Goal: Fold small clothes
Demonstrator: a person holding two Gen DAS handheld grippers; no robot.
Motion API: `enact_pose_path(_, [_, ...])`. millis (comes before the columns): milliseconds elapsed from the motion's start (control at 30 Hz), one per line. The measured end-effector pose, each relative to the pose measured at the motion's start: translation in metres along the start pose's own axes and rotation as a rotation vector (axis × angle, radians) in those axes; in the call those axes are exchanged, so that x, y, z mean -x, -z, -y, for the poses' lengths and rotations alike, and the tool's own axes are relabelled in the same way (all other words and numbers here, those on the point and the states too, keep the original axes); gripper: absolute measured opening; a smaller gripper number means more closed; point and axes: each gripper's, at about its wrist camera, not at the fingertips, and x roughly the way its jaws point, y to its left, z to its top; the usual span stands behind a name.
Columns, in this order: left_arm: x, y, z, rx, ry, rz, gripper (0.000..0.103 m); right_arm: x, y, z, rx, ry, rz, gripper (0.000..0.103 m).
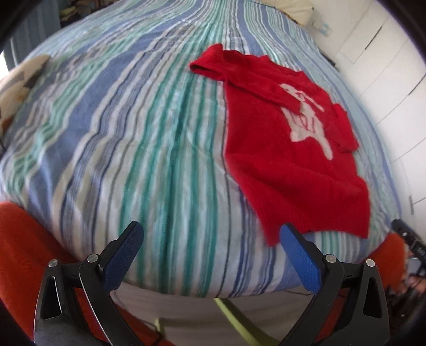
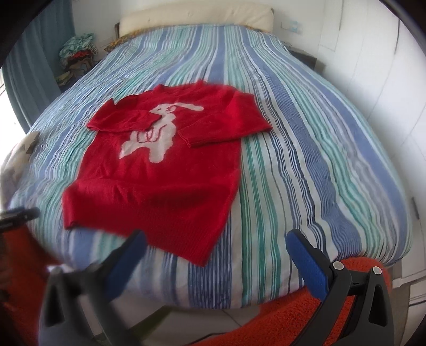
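A small red sweater (image 2: 159, 170) with a white rabbit on its front lies flat on the striped bedspread (image 2: 306, 149), both sleeves folded in across the chest. It also shows in the left wrist view (image 1: 290, 159), to the right. My left gripper (image 1: 210, 237) is open and empty, held over the bed's near edge, left of the sweater's hem. My right gripper (image 2: 215, 244) is open and empty, just short of the hem's right corner.
A cream headboard cushion (image 2: 197, 13) is at the far end. A pile of clothes (image 2: 77, 53) sits at the back left. White cupboard doors (image 2: 386, 93) run along the right. An orange rug (image 2: 293, 316) lies below the bed's near edge.
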Motion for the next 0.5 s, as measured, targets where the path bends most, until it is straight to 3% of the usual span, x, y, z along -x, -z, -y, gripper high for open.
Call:
enact_pose_path(100, [-0.024, -0.006, 0.014, 0.0, 0.127, -0.053, 0.093, -0.028, -0.001, 0.025, -0.114, -0.157, -0.075, 0.103])
enact_pose_path(167, [-0.041, -0.007, 0.031, -0.053, 0.144, -0.086, 0.065, -0.053, 0.0, 0.03, -0.152, -0.262, -0.142, 0.1])
enact_pose_path(200, [-0.05, -0.007, 0.038, -0.073, 0.139, -0.102, 0.059, -0.067, 0.001, 0.031, -0.167, -0.289, -0.178, 0.096])
enact_pose_path(233, [-0.056, -0.008, 0.043, -0.082, 0.143, -0.114, 0.047, -0.078, 0.002, 0.031, -0.183, -0.298, -0.21, 0.088])
enact_pose_path(300, [-0.067, -0.005, 0.05, -0.095, 0.14, -0.146, 0.013, -0.099, 0.007, 0.034, -0.226, -0.335, -0.268, 0.072])
enact_pose_path(333, [-0.069, -0.005, 0.051, -0.104, 0.137, -0.161, 0.003, -0.107, 0.009, 0.033, -0.239, -0.359, -0.288, 0.055])
enact_pose_path(367, [-0.063, -0.004, 0.052, -0.114, 0.123, -0.152, 0.002, -0.111, 0.01, 0.032, -0.239, -0.38, -0.301, 0.037])
enact_pose_path(400, [-0.055, -0.003, 0.05, -0.131, 0.108, -0.142, 0.002, -0.112, 0.01, 0.033, -0.243, -0.4, -0.309, 0.005])
enact_pose_path(500, [-0.025, -0.002, 0.038, -0.156, 0.064, -0.12, 0.002, -0.089, 0.005, 0.042, -0.199, -0.37, -0.292, 0.004])
